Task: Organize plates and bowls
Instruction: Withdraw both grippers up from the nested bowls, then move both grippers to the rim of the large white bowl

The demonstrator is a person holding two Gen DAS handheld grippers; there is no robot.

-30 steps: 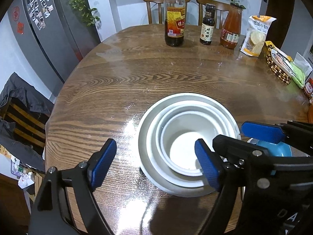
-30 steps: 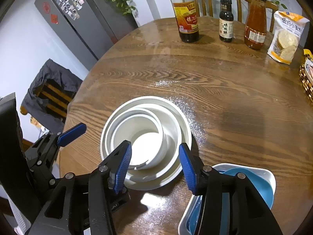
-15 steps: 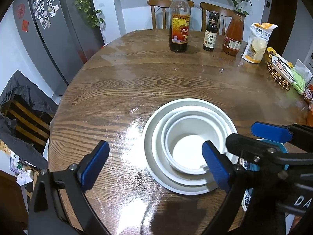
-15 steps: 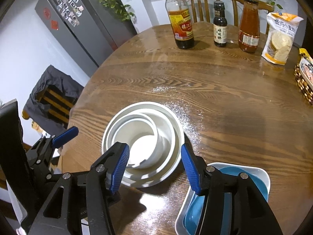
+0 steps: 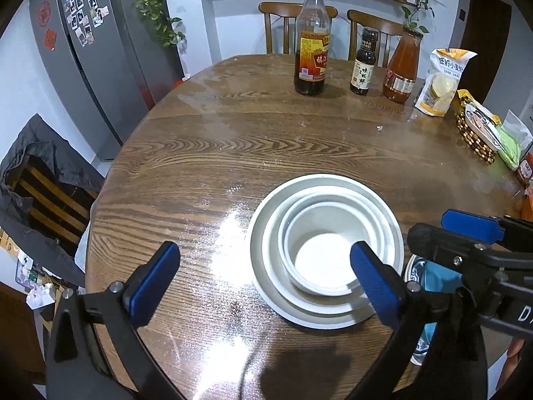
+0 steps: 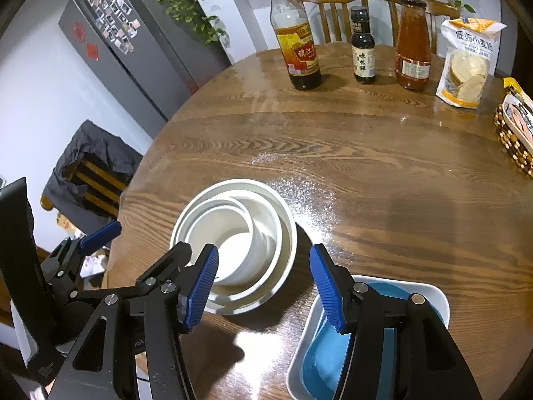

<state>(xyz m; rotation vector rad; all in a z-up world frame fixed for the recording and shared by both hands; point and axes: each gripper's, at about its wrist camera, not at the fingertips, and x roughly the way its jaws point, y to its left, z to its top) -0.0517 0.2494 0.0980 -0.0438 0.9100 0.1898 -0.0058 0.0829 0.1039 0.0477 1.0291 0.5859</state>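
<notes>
A white plate (image 5: 383, 220) on the round wooden table carries nested white bowls, the smallest bowl (image 5: 319, 260) innermost. My left gripper (image 5: 266, 281) hovers over the stack's left side. Its jaws are opening wide, the right pad (image 5: 376, 283) over the bowl rim, and nothing is gripped. In the right wrist view the same plate (image 6: 286, 233) and bowl (image 6: 233, 246) lie ahead of my right gripper (image 6: 263, 286). Its jaws are opening too, with nothing pressed between them. Under its right finger a blue bowl (image 6: 326, 356) sits in a white rectangular dish (image 6: 433, 296).
Three bottles (image 5: 311, 53) stand at the table's far side beside a snack bag (image 5: 441, 83) and a beaded basket (image 5: 476, 136). A chair draped in dark cloth (image 5: 43, 180) and a grey fridge (image 5: 100, 66) lie off the left edge.
Both grippers have drawn back and up from the stack, which now looks smaller. The left jaws have spread much wider; the right jaws have widened slightly.
</notes>
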